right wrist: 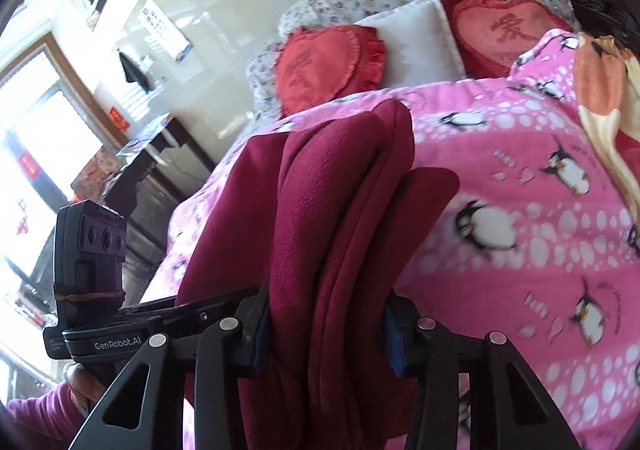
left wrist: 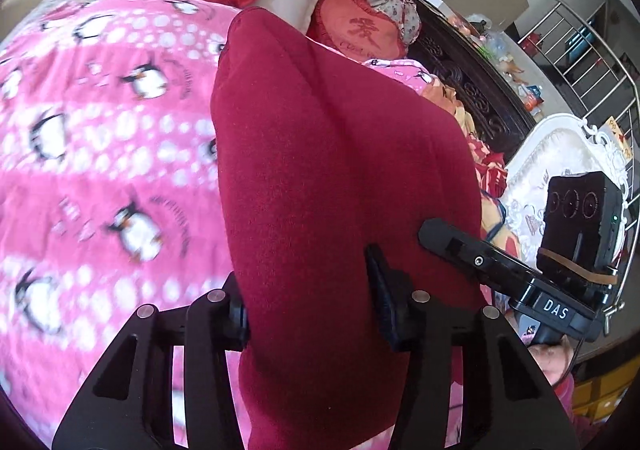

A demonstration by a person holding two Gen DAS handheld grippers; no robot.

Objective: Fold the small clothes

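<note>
A dark red garment (left wrist: 340, 177) hangs lifted above a pink penguin blanket (left wrist: 100, 153), held at both ends. My left gripper (left wrist: 312, 310) is shut on one edge of it; the cloth fills the gap between the jaws. My right gripper (right wrist: 324, 330) is shut on the other edge, where the garment (right wrist: 332, 209) bunches in several folded layers. The right gripper (left wrist: 480, 262) also shows in the left wrist view, pressed against the cloth's right side. The left gripper's body (right wrist: 132, 330) shows at lower left in the right wrist view.
The pink blanket (right wrist: 520, 209) covers the bed. Two red heart cushions (right wrist: 328, 65) (left wrist: 360, 29) and a white pillow (right wrist: 416, 37) lie at its head. A dark carved headboard (left wrist: 472, 85) and a white chair (left wrist: 560, 157) stand to the right. An orange blanket (right wrist: 604, 89) lies at the edge.
</note>
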